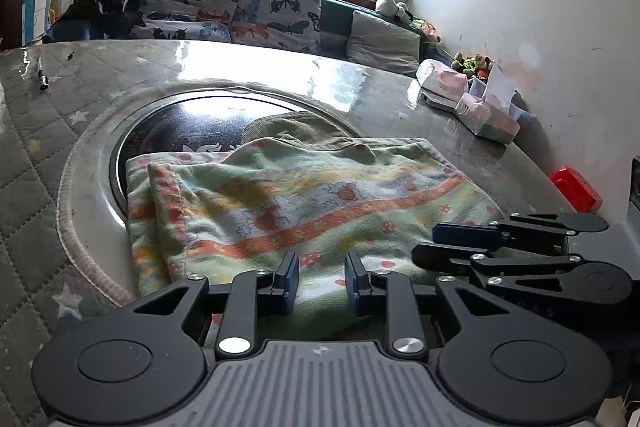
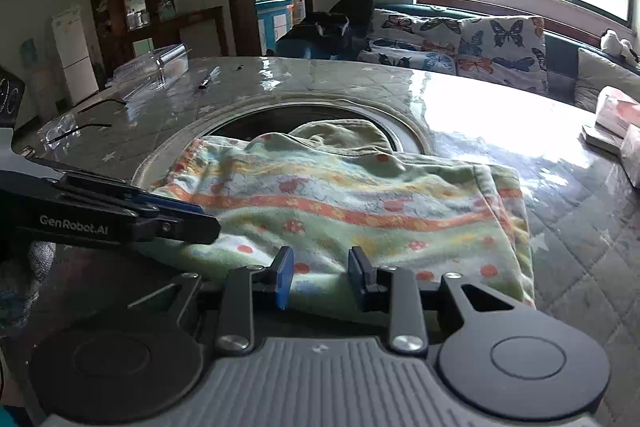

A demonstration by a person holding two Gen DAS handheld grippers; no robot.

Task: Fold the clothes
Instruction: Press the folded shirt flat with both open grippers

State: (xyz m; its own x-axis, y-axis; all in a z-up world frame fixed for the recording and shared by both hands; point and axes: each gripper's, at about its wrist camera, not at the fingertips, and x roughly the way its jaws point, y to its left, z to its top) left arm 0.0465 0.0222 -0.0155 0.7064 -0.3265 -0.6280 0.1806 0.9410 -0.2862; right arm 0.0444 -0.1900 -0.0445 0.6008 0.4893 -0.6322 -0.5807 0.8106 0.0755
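Presently: pale-green fleece garment with orange stripes and red mushrooms [image 1: 304,199], doubled, lies on grey quilted desk [image 1: 36,155], olive cloth [image 1: 296,129] at 12 o'clock. Left hand-held gripper [image 1: 322,281] and right hand-held gripper [image 2: 320,277] part-open, empty, at near hem. Fits mid-fold or finished; next move unsettled.

The left gripper [image 1: 322,281] points toward twelve o'clock, held low and level, its two blue-padded fingers [image 1: 289,277] parted with a clear gap between them. The right gripper [image 2: 320,279] sits just beside it at three o'clock, aimed the same way, its fingers [image 2: 285,277] parted by a like gap. In the left wrist view the right gripper appears side-on at four o'clock.
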